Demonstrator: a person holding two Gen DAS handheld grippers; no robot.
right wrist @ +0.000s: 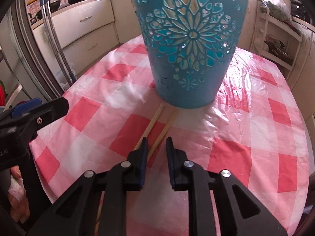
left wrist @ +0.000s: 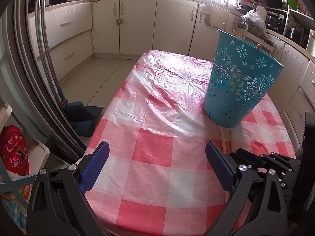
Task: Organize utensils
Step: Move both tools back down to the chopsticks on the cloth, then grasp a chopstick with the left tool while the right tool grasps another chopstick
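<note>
Two chopsticks (right wrist: 167,125): they lie side by side on the checked tablecloth (right wrist: 246,137), with their far tips just in front of the blue basket (right wrist: 189,59).
Right claw (right wrist: 157,140): it points down at the chopsticks. Only a thin gap shows between its jaws. The near end of one chopstick sits in that gap, close to one pad. The pads do not look like they squeeze it yet. The other chopstick slips out of sight behind the same finger.
Left claw (left wrist: 157,147): it is wide open, holds nothing and hangs over a bare part of the cloth.
Step now: I think it is picking a chopstick up to drop it in the basket.
How to do it well: get the stick in the middle of the pads, then squeeze. Take care not to push the second stick away. Lift high, because the basket is tall.
Only the left view shows: chopstick tops (left wrist: 236,33) poke over the basket rim.
Only the right view shows: the gap between the right jaws, and the stick inside it.
</note>
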